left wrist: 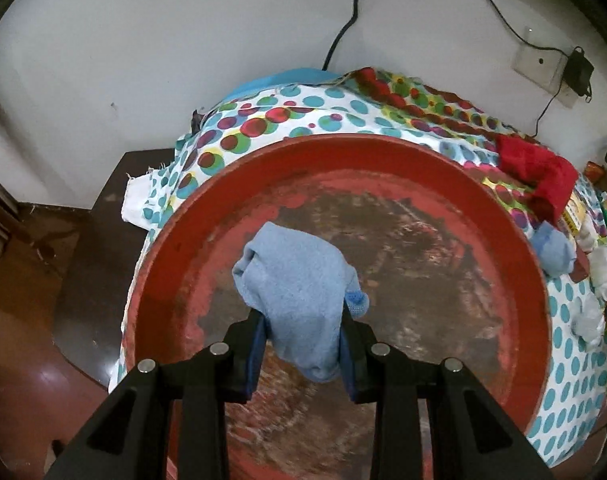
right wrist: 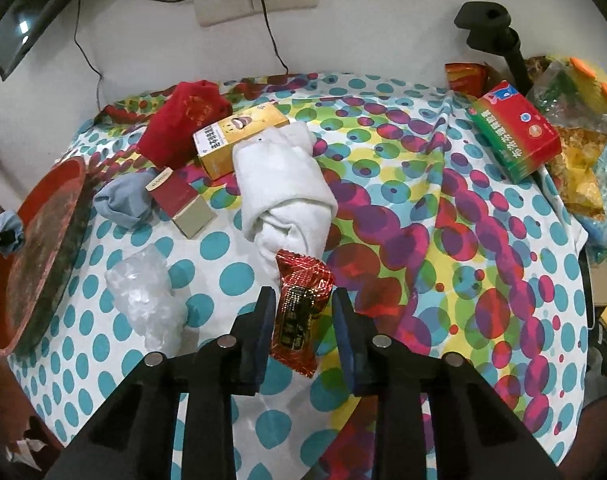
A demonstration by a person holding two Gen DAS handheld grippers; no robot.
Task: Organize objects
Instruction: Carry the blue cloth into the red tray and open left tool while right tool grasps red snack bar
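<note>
Item: left gripper (left wrist: 303,344). Fingers narrow, clamped on a light blue sock (left wrist: 293,284), which hangs over the worn middle of the red tray (left wrist: 383,152). The sock appears clear of the tray floor, though contact cannot be judged for certain.

Item: right gripper (right wrist: 301,332). Fingers stand either side of a red foil snack packet (right wrist: 301,312) lying on the spotted cloth (right wrist: 423,240) at the near middle of the desk. A thin gap shows at each pad; no grip can be confirmed.

Other stock on the desk:
- white rolled towel (right wrist: 283,184), just beyond the packet, its near end touching it
- yellow box (right wrist: 239,136), far side, against the towel
- red sock (right wrist: 183,120), far left
- second blue sock (right wrist: 121,200), left, beside a maroon box (right wrist: 179,202)
- clear plastic wrap (right wrist: 143,292), near left
- green and red carton (right wrist: 515,132), far right

Step in hand, as judged: deposit the sock in the tray; secure the packet.

Handling notes: lower the sock until it rests on the tray floor before parting the fingers, so it does not flop over the rim. For the packet, close squarely across its narrow width, and lift straight up to avoid dragging the towel end or bunching the cloth. Foil is slippery; a centred hold serves best.
</note>
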